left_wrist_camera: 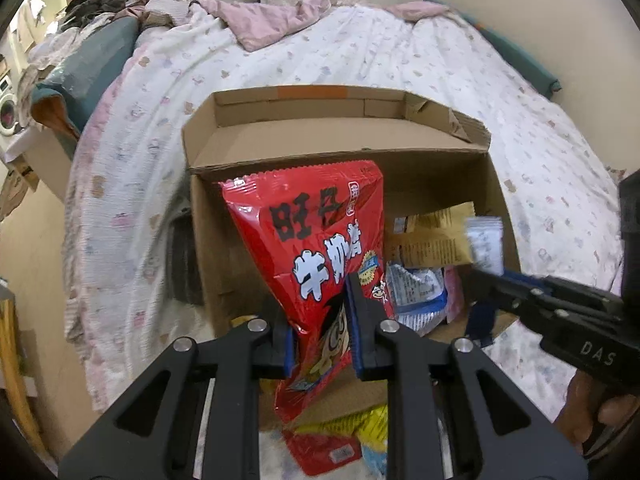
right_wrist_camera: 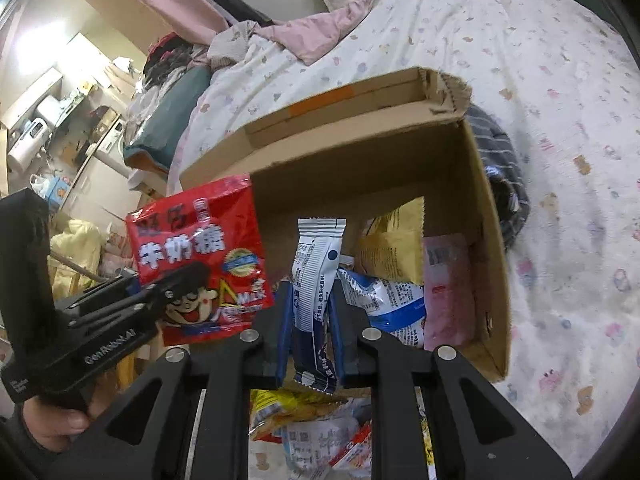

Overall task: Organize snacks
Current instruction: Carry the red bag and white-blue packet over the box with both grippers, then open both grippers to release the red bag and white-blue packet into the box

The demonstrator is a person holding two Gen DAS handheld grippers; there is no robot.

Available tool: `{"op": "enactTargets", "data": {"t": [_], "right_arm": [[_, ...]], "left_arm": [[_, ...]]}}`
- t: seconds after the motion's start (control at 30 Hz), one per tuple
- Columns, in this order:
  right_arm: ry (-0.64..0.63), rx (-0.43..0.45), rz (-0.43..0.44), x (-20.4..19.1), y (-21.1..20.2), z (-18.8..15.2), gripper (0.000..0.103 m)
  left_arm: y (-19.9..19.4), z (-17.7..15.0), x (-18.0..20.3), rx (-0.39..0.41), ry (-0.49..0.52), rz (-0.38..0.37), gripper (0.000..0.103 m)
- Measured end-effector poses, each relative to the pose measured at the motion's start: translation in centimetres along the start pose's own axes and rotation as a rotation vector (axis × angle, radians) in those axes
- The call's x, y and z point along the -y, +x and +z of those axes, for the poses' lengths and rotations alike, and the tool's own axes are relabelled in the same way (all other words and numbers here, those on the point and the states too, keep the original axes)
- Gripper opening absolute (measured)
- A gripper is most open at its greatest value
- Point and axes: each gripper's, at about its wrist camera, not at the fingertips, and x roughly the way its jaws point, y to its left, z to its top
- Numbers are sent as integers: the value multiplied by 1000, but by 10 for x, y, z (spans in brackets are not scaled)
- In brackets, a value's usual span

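Note:
My left gripper [left_wrist_camera: 320, 328] is shut on a red milk-candy bag [left_wrist_camera: 320, 248] and holds it upright at the near left edge of an open cardboard box [left_wrist_camera: 320, 140] on the bed. The bag also shows in the right wrist view [right_wrist_camera: 200, 256]. My right gripper [right_wrist_camera: 310, 328] is shut on a small white-and-blue snack packet [right_wrist_camera: 316, 276], held over the box's near side; the packet shows blurred in the left wrist view [left_wrist_camera: 486, 244]. Inside the box lie a yellow packet [right_wrist_camera: 390, 256], a blue-and-white bag [right_wrist_camera: 384, 300] and a pink packet [right_wrist_camera: 446, 288].
The box [right_wrist_camera: 400, 140] rests on a white patterned bedspread [left_wrist_camera: 400, 56] with a pink blanket [left_wrist_camera: 260, 20] and pillow behind. Several loose snack packets [right_wrist_camera: 312, 432] lie below the grippers in front of the box. A striped cloth [right_wrist_camera: 504, 168] lies right of the box. Cluttered furniture stands left.

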Motion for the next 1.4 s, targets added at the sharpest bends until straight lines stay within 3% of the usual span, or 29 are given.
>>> {"op": "enactTargets", "data": {"t": [0.13,0.2,0.43,0.6,0.83,0.93,1.0,1.07,1.13,1.4], "right_arm": [[-2,-9,11,1,14,-3,18],[-16,-27,0,1,23,-3,18],[-93,-83,-73,-3,44,-6,18],[-62,-93,-56,1,48,-5,18],[-37,-98,-49,6,47,-5,18],[-36,-102,-50,7,47,-5,18],[-35,-99,-47,7,45,-5,18],[-36,-90,-49,7,44,-5,18],[-55,-57,-59,5,39,-4,18],[-51,-23,-59,7,30,-4,18]], "left_arm": [[1,3,15,54,92,-3,18],[9,3,22,34,126,16,18],[24,2,26,-14,130,14,18],[27,1,23,-39,108,1,19],[32,2,14,-64,90,38,19],[31,3,12,-60,87,53,25],[30,2,12,-49,88,78,36],[28,3,11,-37,91,95,56],[25,4,10,-27,90,85,62],[9,10,7,29,71,69,63]]}}
